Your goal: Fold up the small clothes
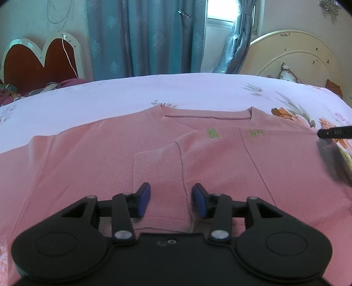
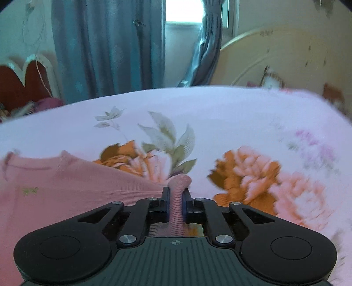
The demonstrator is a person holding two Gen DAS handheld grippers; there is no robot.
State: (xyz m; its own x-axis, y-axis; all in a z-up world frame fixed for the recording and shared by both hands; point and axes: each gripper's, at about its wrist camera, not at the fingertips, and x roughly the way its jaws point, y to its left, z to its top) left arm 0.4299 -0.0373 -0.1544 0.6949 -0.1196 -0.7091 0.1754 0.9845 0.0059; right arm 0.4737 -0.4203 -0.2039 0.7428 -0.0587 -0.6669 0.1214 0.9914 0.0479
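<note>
Ribbed pink fabric is pinched between the fingers of my right gripper: a bunched fold of the pink ribbed knit sweater rises between the two black jaws, which are drawn in tight against it. My left gripper hangs just above the same sweater with its blue-padded fingers spread wide and nothing between them; below them lies the ribbed cuff of a sleeve folded across the sweater's front.

The sweater lies flat on the white bedsheet printed with orange and pink flowers, its neckline toward the far side and two small green embroidered marks on the folded-over part. In the left wrist view, a dark blurred shape at the right edge, at the sweater's side, is probably my right gripper, though the smear makes that hard to confirm.

Beyond the bed's far edge stand a red heart-shaped headboard with white trim at the left, teal patterned curtains in the middle with a bright window beside them, and a cream rounded headboard at the right.
</note>
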